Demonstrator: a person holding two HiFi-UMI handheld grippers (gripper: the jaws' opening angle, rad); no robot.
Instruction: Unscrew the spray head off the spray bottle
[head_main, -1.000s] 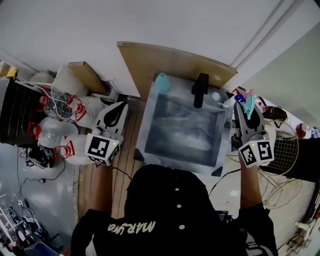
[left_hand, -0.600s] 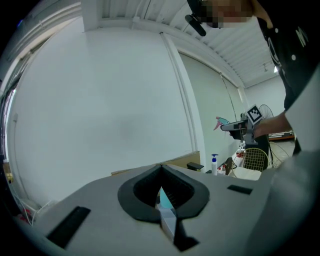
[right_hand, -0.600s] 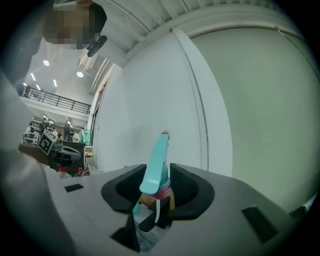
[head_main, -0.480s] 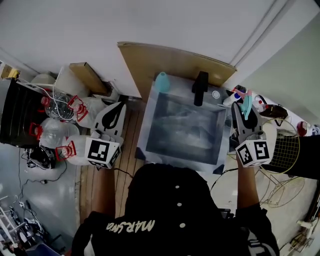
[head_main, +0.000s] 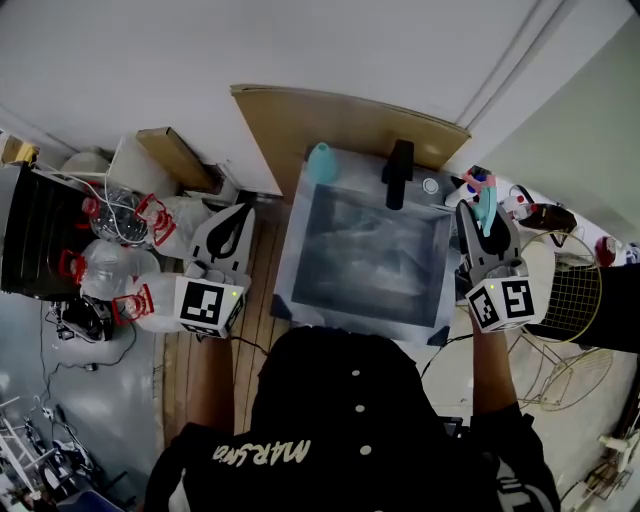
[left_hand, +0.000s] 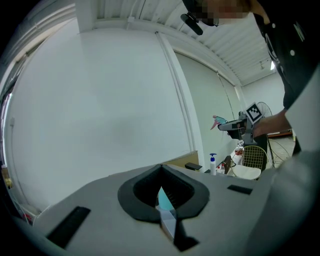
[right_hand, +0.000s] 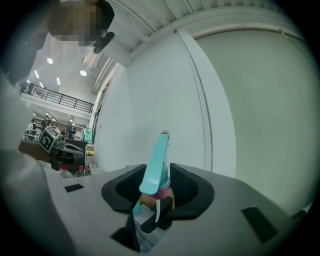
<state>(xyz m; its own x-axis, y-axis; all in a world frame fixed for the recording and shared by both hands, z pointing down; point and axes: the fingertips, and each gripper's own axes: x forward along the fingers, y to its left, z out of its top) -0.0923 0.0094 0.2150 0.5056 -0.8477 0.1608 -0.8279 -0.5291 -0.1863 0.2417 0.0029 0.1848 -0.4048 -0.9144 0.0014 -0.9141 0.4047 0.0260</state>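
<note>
Beside the grey sink (head_main: 370, 260) and the white wall, the right tongs (head_main: 484, 222) squeeze the teal spray head (right_hand: 156, 162) up in the air, the left tongs (head_main: 240, 212) are shut on nothing, and a loose squeeze could let the head slip and fall.

Spray head (right_hand: 156, 160) teal, pink-tipped; right marker cube (head_main: 503, 303) black-and-white squares; faucet (head_main: 399, 175) black.

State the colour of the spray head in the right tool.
Teal spray head, pink-tipped; clearest in the right gripper view.
</note>
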